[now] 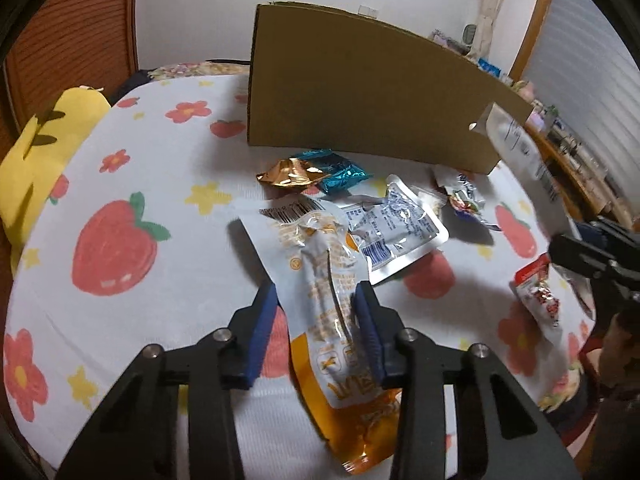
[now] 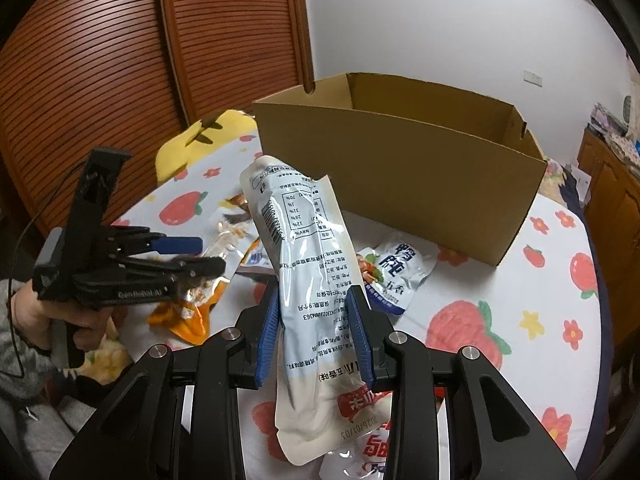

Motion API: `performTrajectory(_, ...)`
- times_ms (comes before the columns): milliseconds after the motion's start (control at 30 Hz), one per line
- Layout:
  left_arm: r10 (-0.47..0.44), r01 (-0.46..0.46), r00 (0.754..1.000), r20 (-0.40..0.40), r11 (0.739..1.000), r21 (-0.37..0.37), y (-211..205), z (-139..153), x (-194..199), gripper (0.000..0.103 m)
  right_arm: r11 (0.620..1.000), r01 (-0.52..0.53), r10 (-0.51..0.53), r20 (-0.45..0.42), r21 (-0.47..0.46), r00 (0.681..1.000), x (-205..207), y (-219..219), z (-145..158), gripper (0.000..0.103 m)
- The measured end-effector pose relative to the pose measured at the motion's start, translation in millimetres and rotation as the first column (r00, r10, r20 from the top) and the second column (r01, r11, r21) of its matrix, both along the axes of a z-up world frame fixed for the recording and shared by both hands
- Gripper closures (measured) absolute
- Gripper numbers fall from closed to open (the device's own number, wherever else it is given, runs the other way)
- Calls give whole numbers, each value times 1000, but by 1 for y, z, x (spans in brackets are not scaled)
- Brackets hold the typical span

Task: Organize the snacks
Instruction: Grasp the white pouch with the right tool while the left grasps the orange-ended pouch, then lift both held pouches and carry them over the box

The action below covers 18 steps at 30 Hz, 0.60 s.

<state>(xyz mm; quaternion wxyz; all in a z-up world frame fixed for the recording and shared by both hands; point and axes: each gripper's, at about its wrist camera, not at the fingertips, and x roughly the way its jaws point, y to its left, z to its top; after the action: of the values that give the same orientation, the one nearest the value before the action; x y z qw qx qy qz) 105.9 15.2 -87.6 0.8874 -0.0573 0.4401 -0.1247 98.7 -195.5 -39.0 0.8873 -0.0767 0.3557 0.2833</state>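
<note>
On the fruit-print cloth [image 1: 120, 184], snacks lie unboxed; my left gripper [image 1: 316, 312] clamps the orange pouch [image 1: 320, 264], my right gripper [image 2: 314, 320] clamps the white pouch [image 2: 304, 240], cardboard box [image 2: 400, 168] apparently empty.

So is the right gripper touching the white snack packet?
Touching. The right wrist view shows the right gripper with both blue pads pressed against the sides of the white snack packet, which stands up off the tablecloth, pinched between them.

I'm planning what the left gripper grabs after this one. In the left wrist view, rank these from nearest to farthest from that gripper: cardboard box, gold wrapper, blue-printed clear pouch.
From the left gripper:
1. Blue-printed clear pouch, just ahead and to the right.
2. Gold wrapper, farther back, slightly left, against a teal wrapper.
3. Cardboard box, standing behind all the snacks.
</note>
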Motion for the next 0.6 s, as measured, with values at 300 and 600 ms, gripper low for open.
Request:
performTrajectory(300, -14, 14, 999, 52, 1000, 5, 6, 7, -27, 70, 1000, 3, -3, -13, 3, 1000, 2, 0, -6, 70)
performTrajectory(600, 48, -50, 990, 135, 999, 8, 28, 28, -30, 76, 1000, 5, -4, -16, 9, 1000, 2, 2, -9, 70)
